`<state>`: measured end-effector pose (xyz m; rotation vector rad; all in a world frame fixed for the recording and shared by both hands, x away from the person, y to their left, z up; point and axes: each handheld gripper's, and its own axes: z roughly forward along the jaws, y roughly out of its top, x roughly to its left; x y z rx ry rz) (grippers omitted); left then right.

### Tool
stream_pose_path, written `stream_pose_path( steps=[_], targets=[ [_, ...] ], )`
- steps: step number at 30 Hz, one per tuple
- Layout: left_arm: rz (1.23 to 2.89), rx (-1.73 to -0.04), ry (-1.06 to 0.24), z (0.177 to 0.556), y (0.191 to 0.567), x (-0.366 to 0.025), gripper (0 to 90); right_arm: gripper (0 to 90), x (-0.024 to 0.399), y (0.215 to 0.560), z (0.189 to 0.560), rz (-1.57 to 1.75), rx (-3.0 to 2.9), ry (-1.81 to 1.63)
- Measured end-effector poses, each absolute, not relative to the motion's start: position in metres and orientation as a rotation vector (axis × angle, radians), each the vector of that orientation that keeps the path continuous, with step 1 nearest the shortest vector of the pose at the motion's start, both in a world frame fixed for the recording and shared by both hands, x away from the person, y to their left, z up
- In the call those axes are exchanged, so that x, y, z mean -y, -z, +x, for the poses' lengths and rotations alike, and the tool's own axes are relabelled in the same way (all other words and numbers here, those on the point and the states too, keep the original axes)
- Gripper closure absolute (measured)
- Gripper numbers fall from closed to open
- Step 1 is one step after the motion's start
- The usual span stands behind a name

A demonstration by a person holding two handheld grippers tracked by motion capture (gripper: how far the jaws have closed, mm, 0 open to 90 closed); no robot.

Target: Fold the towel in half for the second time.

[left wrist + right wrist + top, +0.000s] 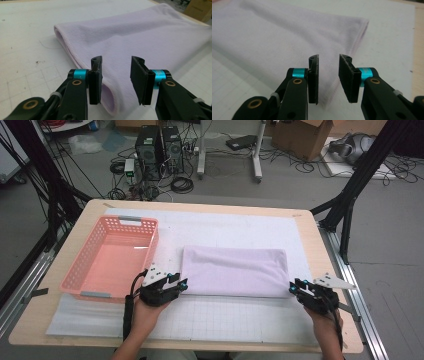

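Observation:
A lilac towel (pixel 235 270), folded into a long rectangle, lies flat on the white gridded mat (pixel 225 320). My left gripper (pixel 182 282) sits at the towel's near left corner with its jaws apart. In the left gripper view the folded corner of the towel (pixel 130 37) lies between the jaws of that gripper (pixel 116 62), and neither pad presses on it. My right gripper (pixel 292 287) is at the near right corner, also open. The right gripper view has the hemmed corner of the towel (pixel 287 37) under the gap of that gripper (pixel 329 60), loose on the mat.
A pink plastic basket (pixel 154 245) stands on the left part of the table, just beyond my left gripper. The wooden table's (pixel 30 320) near edge is close behind both hands. Computers, cables and boxes lie on the floor past the far edge.

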<state>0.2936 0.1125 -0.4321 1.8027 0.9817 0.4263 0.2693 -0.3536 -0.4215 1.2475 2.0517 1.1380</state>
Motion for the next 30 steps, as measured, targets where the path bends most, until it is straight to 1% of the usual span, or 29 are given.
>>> stream_pose_path(
  steps=[3, 5, 6, 8, 9, 14, 18, 21, 23, 26, 28, 29, 30],
  targets=[
    [1.824, -1.02, -0.43, 0.31, 0.435, -0.108, 61.6, 69.1, 0.346, 0.431, 0.291, 1.27, -2.071, -1.092],
    [1.818, -1.035, -0.442, 0.318, 0.435, -0.107, 62.1, 70.8, 0.344, 0.436, 0.303, 1.286, -2.09, -1.081],
    [1.826, -1.04, -0.44, 0.322, 0.434, -0.107, 62.6, 72.7, 0.342, 0.439, 0.307, 1.278, -2.115, -1.056],
    [1.821, -1.047, -0.437, 0.327, 0.433, -0.106, 63.3, 73.7, 0.341, 0.445, 0.31, 1.269, -2.159, -0.978],
    [1.815, -1.048, -0.44, 0.33, 0.432, -0.106, 63.3, 74.0, 0.343, 0.445, 0.31, 1.281, -2.149, -0.99],
    [1.797, -1.074, -0.413, 0.353, 0.425, -0.104, 62.0, 69.6, 0.349, 0.433, 0.316, 1.296, -2.083, -1.063],
    [1.789, -1.089, -0.405, 0.376, 0.423, -0.099, 57.8, 61.5, 0.347, 0.425, 0.336, 1.29, -2.058, -1.059],
    [1.804, -1.117, -0.394, 0.393, 0.426, -0.095, 55.7, 59.1, 0.341, 0.423, 0.357, 1.256, -2.08, -1.042],
    [1.792, -1.146, -0.403, 0.401, 0.428, -0.094, 52.6, 58.9, 0.336, 0.424, 0.368, 1.23, -2.112, -1.016],
    [1.796, -1.197, -0.406, 0.413, 0.434, -0.094, 50.8, 58.9, 0.325, 0.43, 0.383, 1.201, -2.159, -0.977],
    [1.824, -1.202, -0.41, 0.417, 0.438, -0.093, 51.9, 61.1, 0.319, 0.436, 0.391, 1.213, -2.17, -0.956],
    [1.843, -1.201, -0.424, 0.419, 0.442, -0.091, 54.3, 63.0, 0.317, 0.439, 0.394, 1.221, -2.172, -0.935],
    [1.852, -1.206, -0.432, 0.419, 0.444, -0.091, 59.3, 63.6, 0.315, 0.442, 0.398, 1.222, -2.171, -0.912]
  ],
)
